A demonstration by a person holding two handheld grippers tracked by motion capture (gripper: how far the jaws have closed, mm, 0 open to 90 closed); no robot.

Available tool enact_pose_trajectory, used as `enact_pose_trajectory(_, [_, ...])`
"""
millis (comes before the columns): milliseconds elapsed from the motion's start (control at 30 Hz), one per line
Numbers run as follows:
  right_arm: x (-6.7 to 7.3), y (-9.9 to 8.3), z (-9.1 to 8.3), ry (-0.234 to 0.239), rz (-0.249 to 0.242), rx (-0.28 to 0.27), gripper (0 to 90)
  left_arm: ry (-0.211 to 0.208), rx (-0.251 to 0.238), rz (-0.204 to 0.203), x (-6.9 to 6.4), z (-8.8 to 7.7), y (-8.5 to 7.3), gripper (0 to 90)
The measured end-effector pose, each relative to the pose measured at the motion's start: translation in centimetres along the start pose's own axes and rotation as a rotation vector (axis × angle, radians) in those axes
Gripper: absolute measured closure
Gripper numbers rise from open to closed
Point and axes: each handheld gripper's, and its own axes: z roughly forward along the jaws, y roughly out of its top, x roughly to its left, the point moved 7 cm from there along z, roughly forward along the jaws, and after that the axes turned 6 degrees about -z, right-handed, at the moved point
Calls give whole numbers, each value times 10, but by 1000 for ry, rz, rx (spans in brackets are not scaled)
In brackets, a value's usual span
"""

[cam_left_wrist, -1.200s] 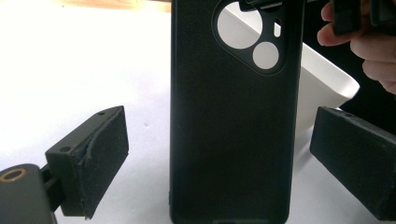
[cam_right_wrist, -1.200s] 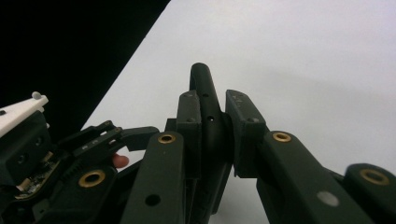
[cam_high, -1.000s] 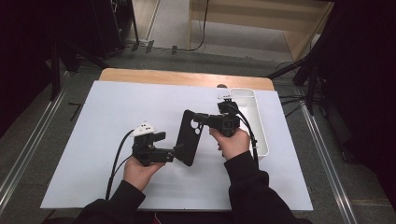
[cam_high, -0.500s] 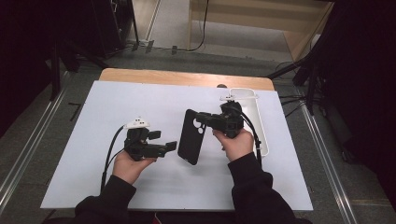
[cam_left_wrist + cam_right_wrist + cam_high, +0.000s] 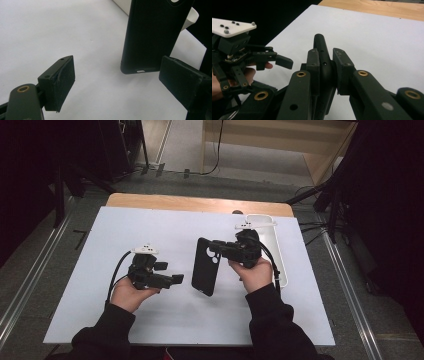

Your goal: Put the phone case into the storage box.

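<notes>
Lab or recording studio, not home. White sheet (image 5: 150, 225) covers wooden table (image 5: 200, 203), wood edge bare at 12 o'clock. Metal floor rails (image 5: 30, 280) run along table at 9 and 3 o'clock. Grey carpet floor (image 5: 190, 180) beyond, loose cables (image 5: 218, 155) trailing at 12 o'clock. Dark stand legs (image 5: 80, 180) at 10 o'clock, more dark equipment at 2 o'clock. Light wooden furniture (image 5: 280, 140) at 1 o'clock. Surroundings blacked out, light falling on table.

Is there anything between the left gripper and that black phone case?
Nothing: the high view shows bare white table between the left gripper and the case.
</notes>
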Motion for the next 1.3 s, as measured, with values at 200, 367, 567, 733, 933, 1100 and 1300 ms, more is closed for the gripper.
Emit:
enact_pose_trajectory(200, [4,0,-4,36,-92,-4,747,2,14,21,-4,-8,3,178])
enact_pose_trajectory(367, [5,-2,-10,65,-145,9,747,-24,18,79,-10,-16,6,216])
enact_pose_trajectory(567, [5,-1,-15,116,-181,11,747,-54,32,130,-15,-22,9,294])
enact_pose_trajectory(733, [7,-1,-16,139,-213,19,747,-78,41,151,-18,-23,13,293])
enact_pose_trajectory(933, [11,-4,-14,212,-244,39,747,-116,66,203,-24,-24,15,293])
enact_pose_trajectory(1100, [15,-4,-13,270,-285,56,747,-155,85,231,-28,-26,19,292])
enact_pose_trajectory(1300, [18,-1,-15,333,-323,72,747,-208,102,276,-35,-28,29,293])
